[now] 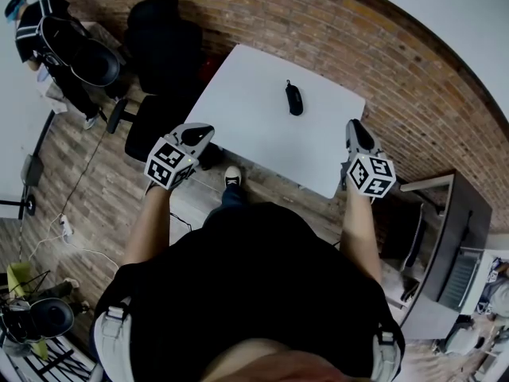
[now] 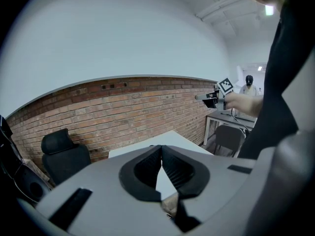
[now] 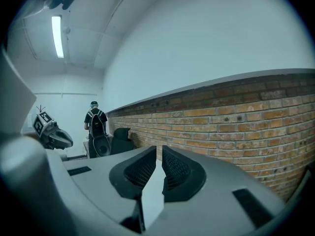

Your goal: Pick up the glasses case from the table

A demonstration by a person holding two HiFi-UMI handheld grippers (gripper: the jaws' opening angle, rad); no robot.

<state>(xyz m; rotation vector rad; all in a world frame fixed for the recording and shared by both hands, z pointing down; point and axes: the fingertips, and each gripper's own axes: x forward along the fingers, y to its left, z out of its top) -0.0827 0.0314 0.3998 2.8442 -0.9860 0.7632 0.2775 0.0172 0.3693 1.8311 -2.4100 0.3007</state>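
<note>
Table (image 1: 238,94) bears glasses case (image 1: 294,99) beyond both tongs (image 1: 200,131) (image 1: 354,126)

Distant glasses case (image 1: 294,98) too small for detail; table (image 1: 254,110) corner behind left gripper (image 1: 199,134).

A red brick wall (image 1: 334,30) runs behind the desk (image 1: 254,126), above a floor of wooden planks (image 1: 87,181). Two black office chairs stand at the desk's left side, one (image 1: 163,42) against the wall, the other (image 1: 147,130) nearer. In the far left corner a person (image 1: 36,22) in dark clothes wears a backpack. A white power strip (image 1: 65,226) lies on the floor with its cable. A darker desk (image 1: 465,213) stands at the right, and a long ceiling light (image 3: 57,36) is lit.
</note>
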